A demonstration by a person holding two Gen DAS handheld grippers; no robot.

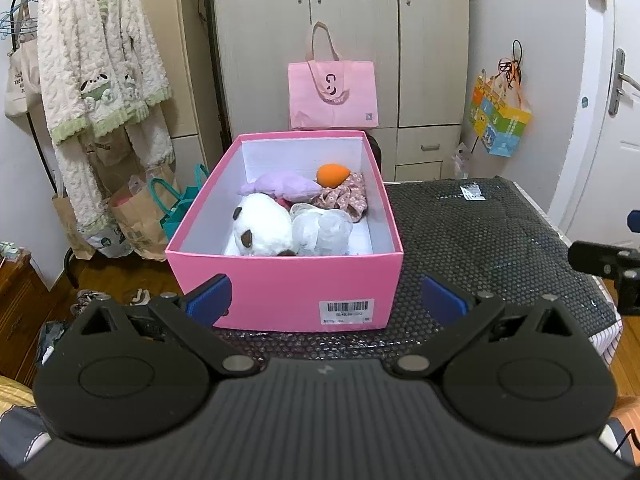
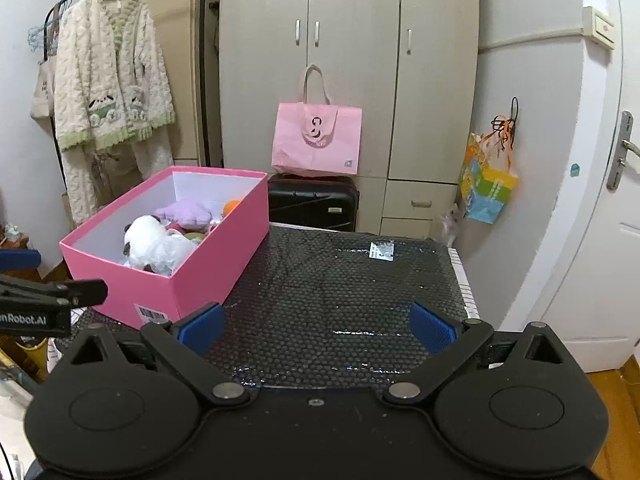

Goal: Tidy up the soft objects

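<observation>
A pink box (image 1: 280,280) stands on the black bubble-wrap mat (image 1: 480,240). In it lie a white plush with dark patches (image 1: 264,228), a purple plush (image 1: 284,187), an orange sponge (image 1: 332,174), a floral cloth (image 1: 346,196) and a clear crumpled piece (image 1: 320,232). My left gripper (image 1: 326,300) is open and empty, just in front of the box's near wall. My right gripper (image 2: 316,328) is open and empty over the bare mat (image 2: 340,280), to the right of the box (image 2: 200,264). The white plush (image 2: 148,236) and purple plush (image 2: 186,212) show there too.
A pink tote (image 2: 316,140) sits on a black suitcase (image 2: 312,204) behind the table, before a grey wardrobe (image 2: 348,60). A fluffy robe (image 1: 96,68) hangs at left above paper bags (image 1: 136,220). A white door (image 2: 580,200) is at right. A colourful bag (image 2: 486,188) hangs beside it.
</observation>
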